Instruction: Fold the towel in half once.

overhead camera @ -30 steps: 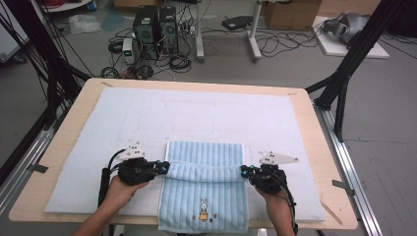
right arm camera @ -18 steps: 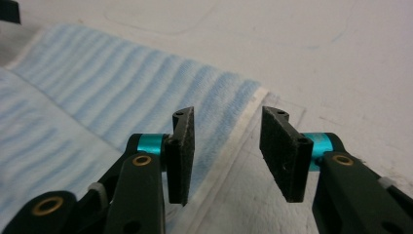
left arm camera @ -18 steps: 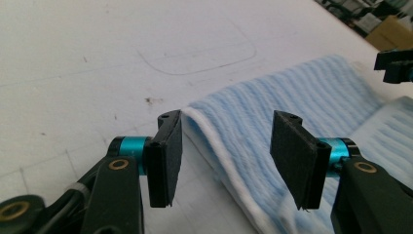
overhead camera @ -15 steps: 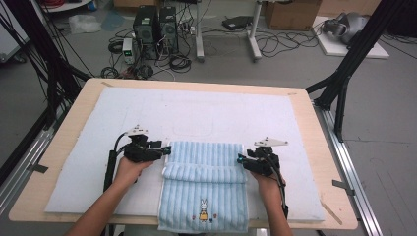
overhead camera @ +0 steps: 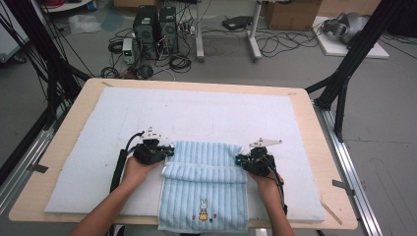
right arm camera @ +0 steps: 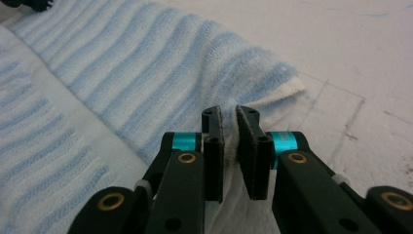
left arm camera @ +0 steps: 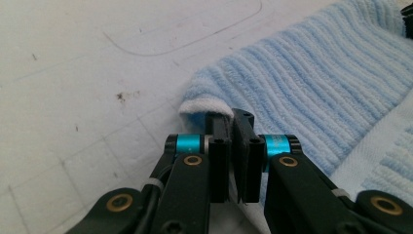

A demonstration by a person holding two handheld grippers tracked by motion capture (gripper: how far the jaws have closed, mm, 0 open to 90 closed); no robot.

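Light blue striped towel (overhead camera: 204,184) lies on the white mat (overhead camera: 88,162) at the near edge of the table (overhead camera: 64,118), middle of that edge, its rabbit-printed end hanging just over the front. The far part is doubled over into a thick fold running across the towel.

I hold the left gripper (overhead camera: 168,150) at the fold's left end. In the left gripper view its jaws are pressed close together on the white-edged corner of the cloth (left arm camera: 207,107), pinching it. The right gripper (overhead camera: 239,160) sits at the fold's right end; its jaws are nearly together with towel edge between them, so I judge them clamped on the cloth as well.

Step in hand, as I read it: folding the towel, both corners pinched. Next move calls for lifting both ends evenly and carrying them together, keeping the fold straight so neither corner slips out.

Around: bare mat ahead, with faint drawn outlines (overhead camera: 196,125). Beyond the far edge, computer towers (overhead camera: 155,22) and cables on the floor. Nothing stands in the way.
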